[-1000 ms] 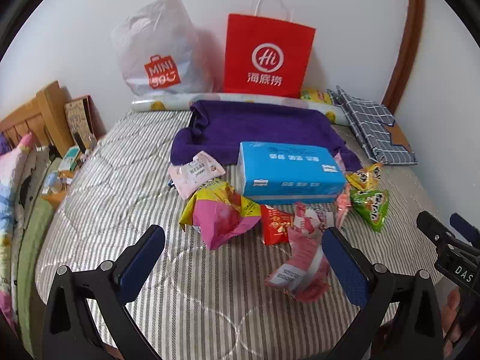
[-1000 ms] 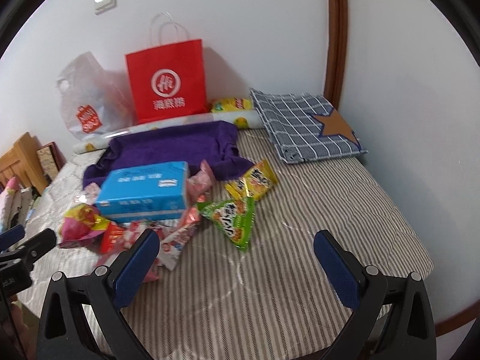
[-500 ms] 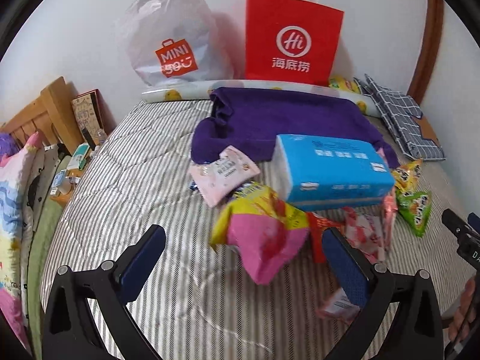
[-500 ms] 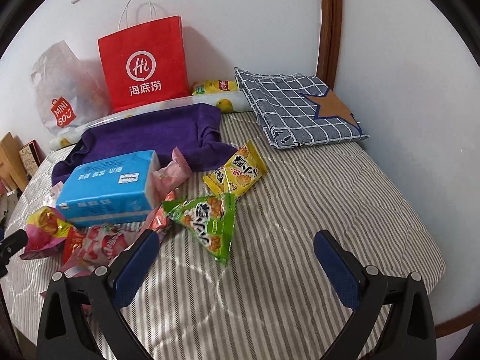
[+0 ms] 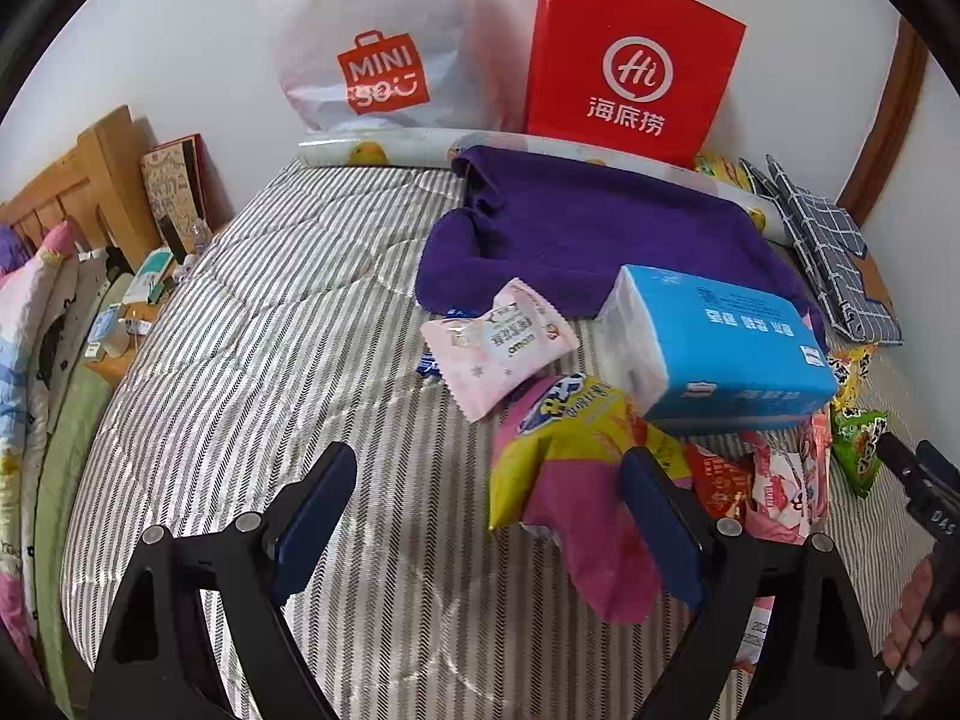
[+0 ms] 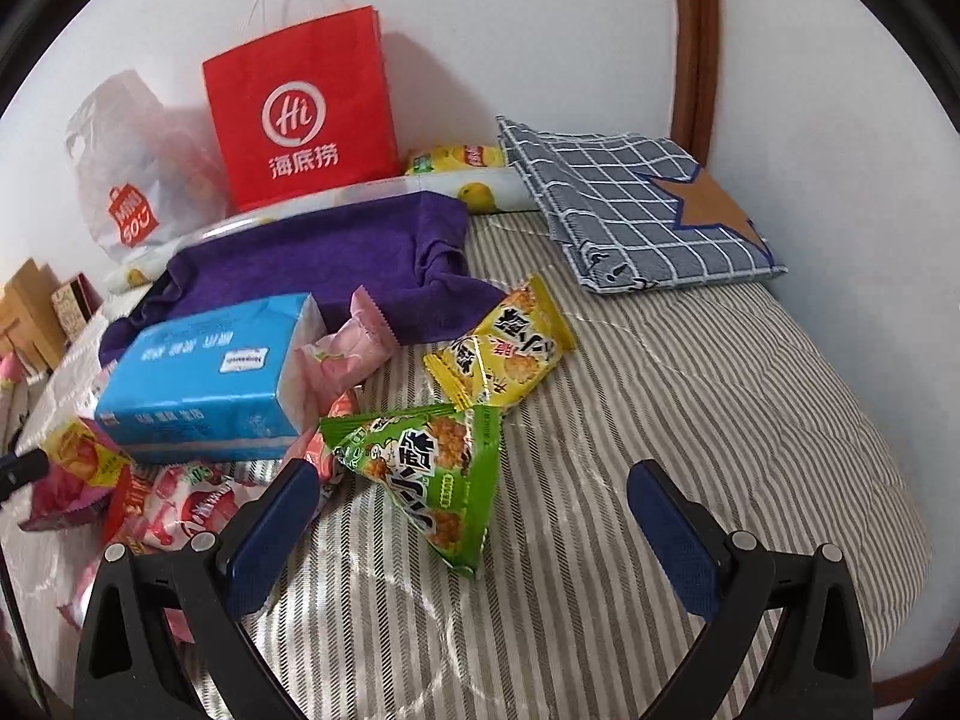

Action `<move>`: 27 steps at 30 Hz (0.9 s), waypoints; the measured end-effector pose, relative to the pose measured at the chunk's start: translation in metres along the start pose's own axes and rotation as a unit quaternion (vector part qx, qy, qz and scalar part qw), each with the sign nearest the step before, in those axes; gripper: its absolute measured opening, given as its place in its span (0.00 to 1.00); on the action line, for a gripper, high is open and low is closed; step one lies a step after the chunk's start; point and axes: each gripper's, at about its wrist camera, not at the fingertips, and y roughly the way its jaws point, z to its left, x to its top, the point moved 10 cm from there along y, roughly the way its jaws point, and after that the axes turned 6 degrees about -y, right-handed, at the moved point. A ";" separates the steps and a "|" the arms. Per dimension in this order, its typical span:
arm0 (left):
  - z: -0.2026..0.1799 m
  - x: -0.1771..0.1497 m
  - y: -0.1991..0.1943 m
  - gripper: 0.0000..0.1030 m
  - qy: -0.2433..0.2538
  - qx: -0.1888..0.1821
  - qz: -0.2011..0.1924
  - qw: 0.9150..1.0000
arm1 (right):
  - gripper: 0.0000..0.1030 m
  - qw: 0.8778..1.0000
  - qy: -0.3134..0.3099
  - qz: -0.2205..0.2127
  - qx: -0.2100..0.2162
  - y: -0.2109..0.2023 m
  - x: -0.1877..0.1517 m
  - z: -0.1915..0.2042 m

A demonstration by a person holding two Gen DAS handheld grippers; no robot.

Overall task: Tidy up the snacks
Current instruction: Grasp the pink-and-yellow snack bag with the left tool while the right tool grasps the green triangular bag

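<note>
Snack packets lie heaped on my striped bed (image 5: pixel 252 360) around a blue tissue pack (image 5: pixel 720 348). Nearest my left tongs (image 5: pixel 489 519) is a crumpled yellow-and-pink bag (image 5: pixel 564 480), its pink end trailing toward me. Those tongs tilt down over it, spread but just narrowing, its pink end between them, unpinched. My right tongs (image 6: pixel 471 516) tilt down too, spread wide, over a green triangular packet (image 6: pixel 432 474) whose long axis runs diagonally, tip toward me.
</note>
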 end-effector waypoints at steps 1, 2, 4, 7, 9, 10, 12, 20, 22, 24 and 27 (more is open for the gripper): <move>0.001 0.000 0.001 0.85 0.002 -0.004 0.001 1.000 | 0.97 1.000 -0.002 0.004 0.004 0.003 -0.001 0.002; 0.001 0.000 0.000 0.84 0.004 -0.008 0.001 1.000 | 0.95 1.000 -0.003 0.008 0.011 0.007 -0.002 0.004; 0.000 0.000 0.001 0.83 0.007 -0.016 0.006 1.000 | 0.89 1.000 -0.002 0.014 0.017 0.014 -0.002 0.006; 0.002 0.002 -0.001 0.82 0.007 -0.017 0.004 1.000 | 0.84 1.000 -0.003 0.021 0.015 0.022 -0.003 0.007; 0.004 0.004 -0.002 0.82 0.007 -0.017 0.001 1.000 | 0.80 0.999 -0.002 0.026 0.022 0.027 -0.003 0.008; 0.004 0.004 -0.002 0.82 0.004 -0.021 0.003 1.000 | 0.80 0.999 -0.001 0.028 0.025 0.029 -0.004 0.008; 0.002 0.005 0.000 0.82 -0.001 -0.034 0.010 0.999 | 0.80 0.999 0.001 0.033 0.034 0.035 -0.005 0.011; -0.027 -0.009 0.025 0.77 0.022 -0.073 0.061 0.995 | 0.55 0.997 -0.006 0.053 0.048 0.049 -0.013 0.017; -0.032 -0.012 0.029 0.71 0.023 -0.085 0.068 0.994 | 0.53 0.997 -0.003 0.052 0.051 0.049 -0.013 0.016; -0.034 -0.012 0.031 0.63 0.020 -0.094 0.070 0.993 | 0.52 0.998 -0.004 0.043 0.050 0.045 -0.011 0.015; -0.036 -0.012 0.032 0.57 0.020 -0.102 0.065 0.993 | 0.52 0.998 -0.012 0.035 0.051 0.040 -0.009 0.015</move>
